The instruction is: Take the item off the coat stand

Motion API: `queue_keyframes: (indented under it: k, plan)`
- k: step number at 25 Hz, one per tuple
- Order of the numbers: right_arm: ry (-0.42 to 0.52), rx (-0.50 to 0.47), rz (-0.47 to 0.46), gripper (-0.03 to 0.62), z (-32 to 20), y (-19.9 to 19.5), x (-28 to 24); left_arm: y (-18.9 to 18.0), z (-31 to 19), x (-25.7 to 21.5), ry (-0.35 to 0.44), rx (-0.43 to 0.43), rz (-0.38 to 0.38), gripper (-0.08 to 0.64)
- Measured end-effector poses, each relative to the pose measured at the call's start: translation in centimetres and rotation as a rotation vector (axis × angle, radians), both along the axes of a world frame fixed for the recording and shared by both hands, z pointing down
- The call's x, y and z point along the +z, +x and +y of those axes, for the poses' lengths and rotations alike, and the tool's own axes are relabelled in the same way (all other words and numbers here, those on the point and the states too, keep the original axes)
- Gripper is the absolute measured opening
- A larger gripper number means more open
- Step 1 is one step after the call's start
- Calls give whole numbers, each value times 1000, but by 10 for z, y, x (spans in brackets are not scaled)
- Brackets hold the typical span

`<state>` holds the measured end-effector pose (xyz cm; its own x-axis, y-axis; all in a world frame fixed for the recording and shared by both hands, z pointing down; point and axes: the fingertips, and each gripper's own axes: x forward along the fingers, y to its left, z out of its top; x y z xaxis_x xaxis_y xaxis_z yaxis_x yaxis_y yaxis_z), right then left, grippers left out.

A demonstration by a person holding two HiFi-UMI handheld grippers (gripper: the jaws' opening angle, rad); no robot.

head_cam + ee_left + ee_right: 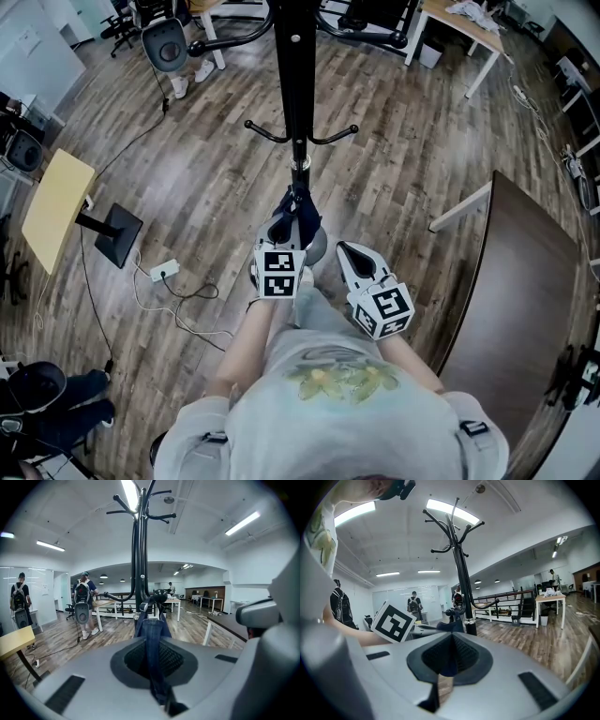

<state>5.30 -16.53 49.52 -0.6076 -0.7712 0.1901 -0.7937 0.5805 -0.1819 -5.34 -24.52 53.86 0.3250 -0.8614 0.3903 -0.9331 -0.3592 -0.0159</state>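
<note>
**Entry: removal of item from coat stand. Grip made, item not yet off.**

- Task's thing: dark blue denim item, a narrow band of cloth [151, 625]. It hung from a low round-tipped peg on the tall black metal coat stand [289, 56], just in front of the person. Its upper end was looped over the peg and its lower end ran down into the left tool.
- Left gripper [152, 644]: jaws pinched tight on the denim band, with cloth filling the slit between the pads.
- Right gripper [450, 639]: jaws drawn together with nothing seen between them. It was held just beside the left gripper, near the pole and apart from the denim.
- Progress, as judged: the grasp was done. Lifting the loop clear of the peg and carrying the item away from the stand were left to do.
- Surface: grey-brown wood-plank floor [187, 178], with a white power strip [164, 272] and trailing cable lying on it.
- Room: open office hall with strip ceiling lights. It held a small yellow-topped table [56, 206] at the left, a dark brown tabletop [525, 281] at the right and a white-legged desk [459, 28] beyond. People with backpacks [82, 597] stood well apart from the stand.
</note>
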Motion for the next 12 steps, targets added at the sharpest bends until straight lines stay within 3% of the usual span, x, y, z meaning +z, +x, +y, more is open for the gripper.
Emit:
queue_keyframes:
  k: [12]
  plan:
    - [5,-4,-1,6,6,-5,-1,-3,8,-8,13,5,8,23]
